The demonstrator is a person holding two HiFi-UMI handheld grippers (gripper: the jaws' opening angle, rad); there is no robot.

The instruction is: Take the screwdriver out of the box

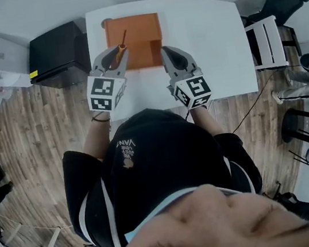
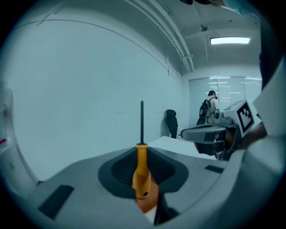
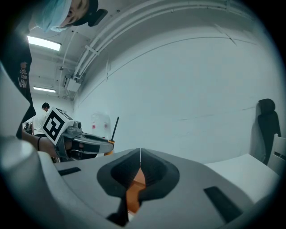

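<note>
Above box (image 1: 145, 25), screwdriver (image 2: 142, 167) in left gripper (image 1: 120, 51)

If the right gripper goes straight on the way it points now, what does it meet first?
Probably the orange box, near its right edge. The right gripper might instead pass just over it, as depth is unclear.

Box (image 1: 139, 26) on the table's (image 1: 205, 42) far side, screwdriver (image 1: 124, 39) over its left part, cabinet (image 1: 59, 53) left of table

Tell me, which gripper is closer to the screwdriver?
The left. The left gripper is clamped on the screwdriver by its orange handle, over the orange box. The right gripper is off to the side, jaws together and empty, by the box's near edge.
</note>
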